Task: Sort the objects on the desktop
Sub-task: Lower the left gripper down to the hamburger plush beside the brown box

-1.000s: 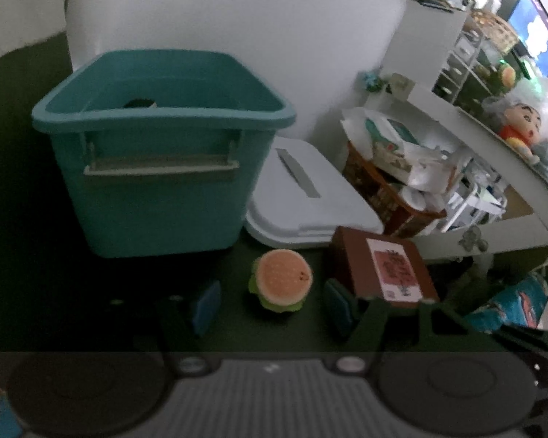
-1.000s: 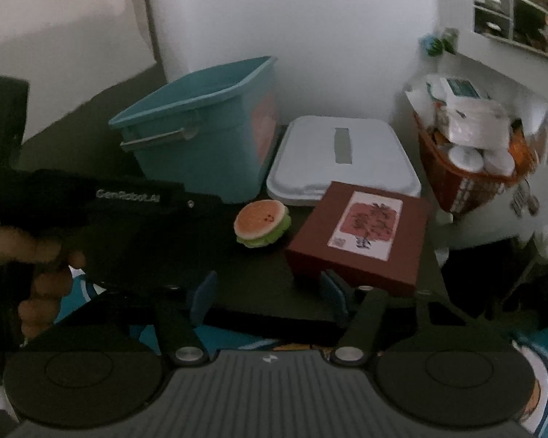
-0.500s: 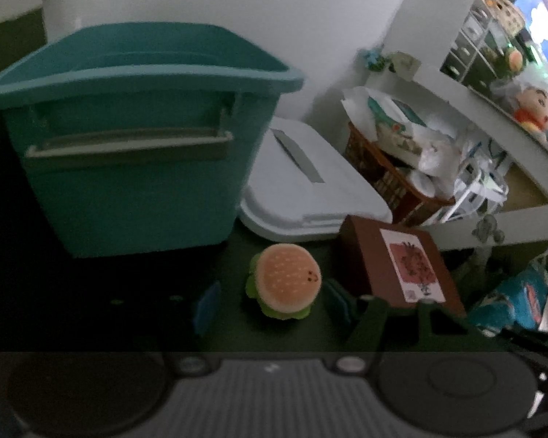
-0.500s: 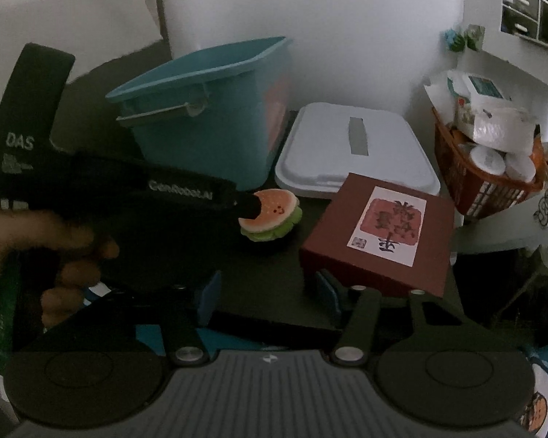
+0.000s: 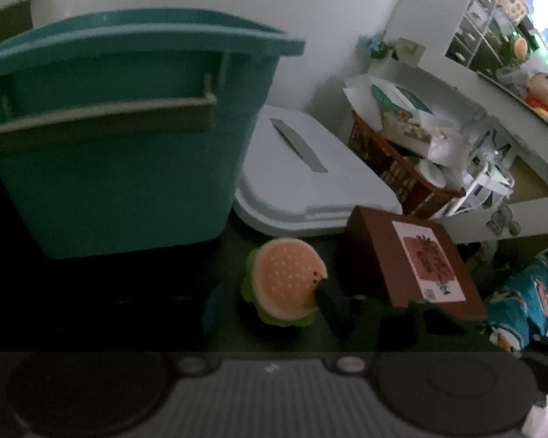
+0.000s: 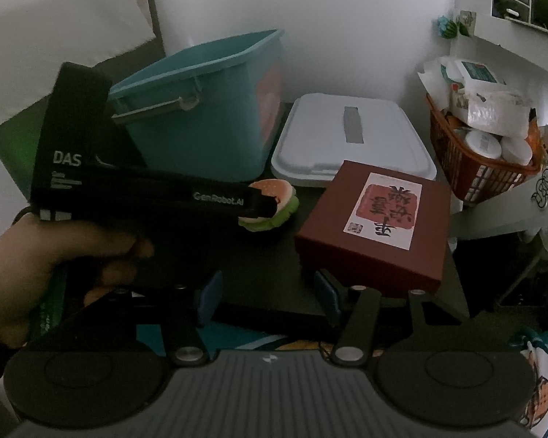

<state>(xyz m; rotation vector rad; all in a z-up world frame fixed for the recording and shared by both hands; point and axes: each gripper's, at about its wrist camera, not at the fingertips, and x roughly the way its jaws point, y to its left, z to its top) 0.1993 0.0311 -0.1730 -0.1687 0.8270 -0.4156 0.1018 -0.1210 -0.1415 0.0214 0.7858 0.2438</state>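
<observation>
Left hand-held gripper (image 5: 266, 303) jaws have just been closing around the burger toy (image 5: 283, 281), pads now pinching it near the counter's (image 6: 266, 255) front edge, beside the teal bin (image 5: 120, 127). Right hand-held gripper (image 6: 266, 295) is hanging spread and empty by the brown box (image 6: 376, 219); a lift into the bin looks next

Counted on the desk: one teal bin (image 5: 128, 168), one white lid (image 5: 310, 179), one burger toy (image 5: 285, 284), one brown box (image 5: 409, 262), one orange basket (image 6: 482, 171).

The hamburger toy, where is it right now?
In the left wrist view the soft hamburger toy sits low centre on the dark desk, between the left gripper fingers, with the teal plastic bin left and the brown box right.
</observation>
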